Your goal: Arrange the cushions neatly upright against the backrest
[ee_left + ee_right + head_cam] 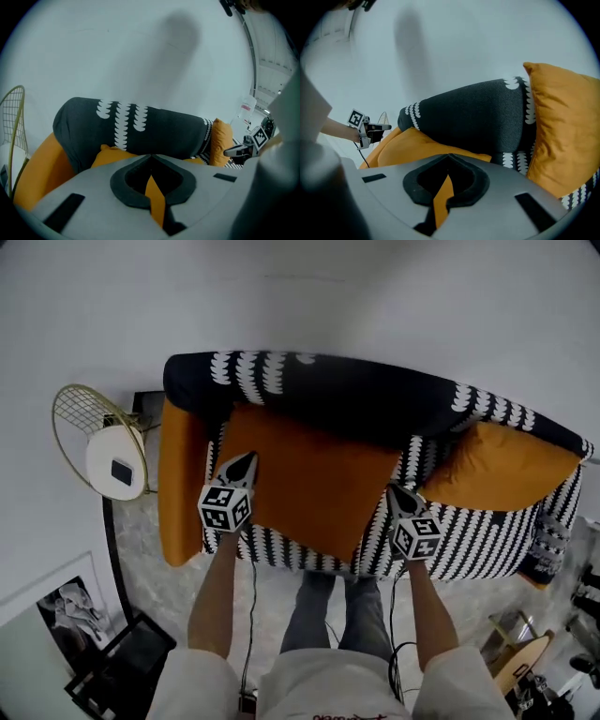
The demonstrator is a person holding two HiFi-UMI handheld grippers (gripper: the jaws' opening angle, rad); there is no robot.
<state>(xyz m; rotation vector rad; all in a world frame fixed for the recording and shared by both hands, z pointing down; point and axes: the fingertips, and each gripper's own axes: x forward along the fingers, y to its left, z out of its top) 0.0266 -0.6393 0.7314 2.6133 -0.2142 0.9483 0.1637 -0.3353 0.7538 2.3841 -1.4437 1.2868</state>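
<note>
A large orange cushion (309, 474) lies flat on the seat of a black-and-white patterned sofa (356, 395), its far edge at the backrest. A second orange cushion (502, 465) leans upright at the sofa's right end. My left gripper (239, 463) hovers at the flat cushion's left edge and my right gripper (396, 491) at its right corner. Both are shut. In the left gripper view the left gripper (151, 159) faces the backrest with the cushion (110, 154) just beyond it. The right gripper (449, 158) has the cushion (417, 143) ahead. A sliver of orange shows through each jaw slit.
An orange armrest (178, 484) bounds the sofa's left side. A gold wire side table (98, 437) stands left of it by the wall. A framed picture (56, 606) leans on the floor at lower left. Clutter (534, 671) sits at lower right.
</note>
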